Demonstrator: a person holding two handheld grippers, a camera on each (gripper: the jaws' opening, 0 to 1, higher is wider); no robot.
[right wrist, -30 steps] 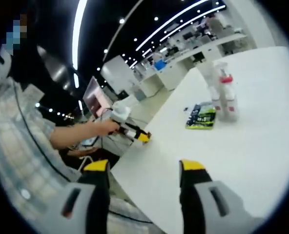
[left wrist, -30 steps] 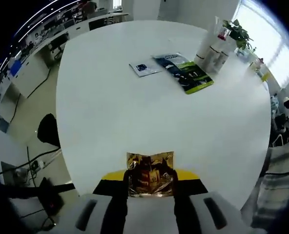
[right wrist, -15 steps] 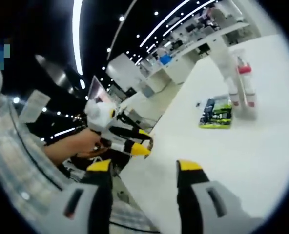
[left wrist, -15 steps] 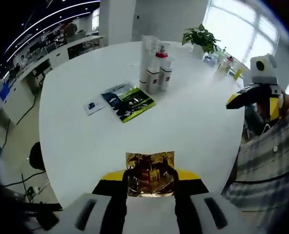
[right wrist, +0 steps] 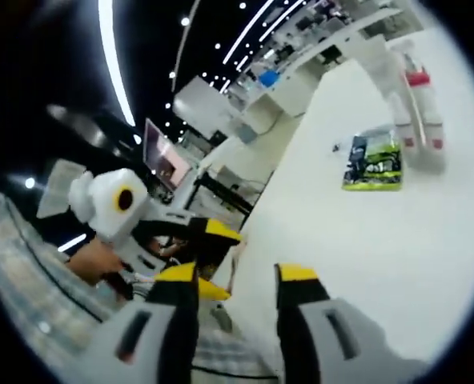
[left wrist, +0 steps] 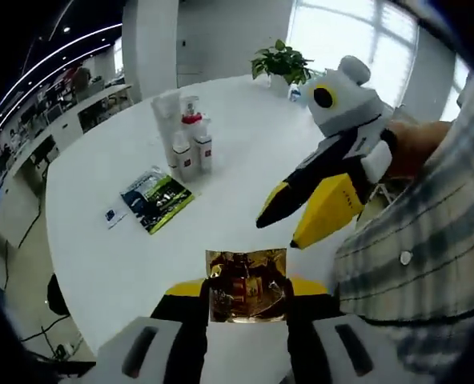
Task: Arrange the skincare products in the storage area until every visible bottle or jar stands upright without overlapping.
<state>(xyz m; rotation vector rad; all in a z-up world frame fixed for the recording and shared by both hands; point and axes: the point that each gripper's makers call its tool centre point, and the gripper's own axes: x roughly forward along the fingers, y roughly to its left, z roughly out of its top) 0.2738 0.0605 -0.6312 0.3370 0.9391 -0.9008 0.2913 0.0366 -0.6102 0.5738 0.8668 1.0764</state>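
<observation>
White skincare bottles (left wrist: 187, 144), red-capped, stand clustered at 11 o'clock on the round white bench (left wrist: 245, 192); left hand-held gripper (left wrist: 247, 286) clamps a gold foil sachet (left wrist: 247, 285), right hand-held gripper (right wrist: 237, 276) apart—risk toppling them.

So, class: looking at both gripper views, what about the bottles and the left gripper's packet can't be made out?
- Bottles, left gripper view: labels too small to read.
- Bottles, right gripper view: blurred; count unclear.
- Gold packet, left gripper view: lower edge hidden between the left gripper jaws.
</observation>
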